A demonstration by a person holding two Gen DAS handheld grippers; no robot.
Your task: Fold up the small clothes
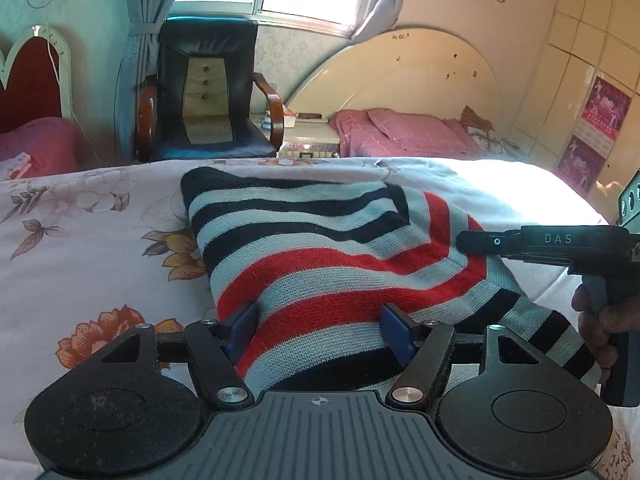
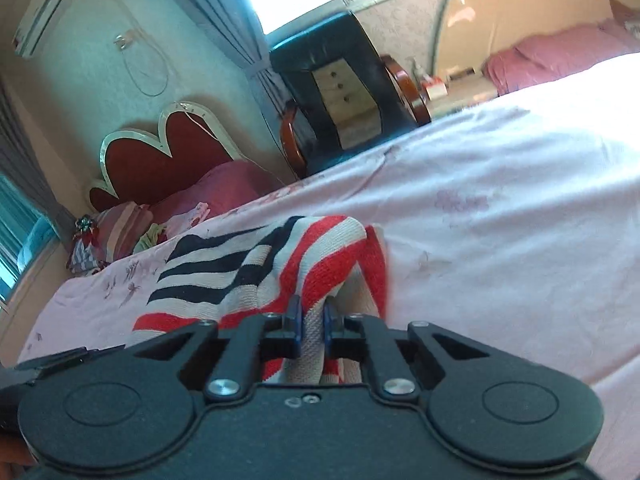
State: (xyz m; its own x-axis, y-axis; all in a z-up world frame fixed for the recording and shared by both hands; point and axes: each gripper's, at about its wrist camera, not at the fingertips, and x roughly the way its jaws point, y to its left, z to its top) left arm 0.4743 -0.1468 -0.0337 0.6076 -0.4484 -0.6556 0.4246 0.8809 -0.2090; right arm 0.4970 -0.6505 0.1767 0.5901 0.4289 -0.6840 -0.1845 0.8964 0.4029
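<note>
On bedspread (image 1: 80, 240), right tongs (image 2: 311, 320) pinching sweater (image 1: 320, 248)

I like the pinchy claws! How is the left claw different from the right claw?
The left claw is open wide around the striped sweater; the right claw is shut, pinching a fold. The left's at the near edge; the right's at the side. Both have blue pads.
</note>
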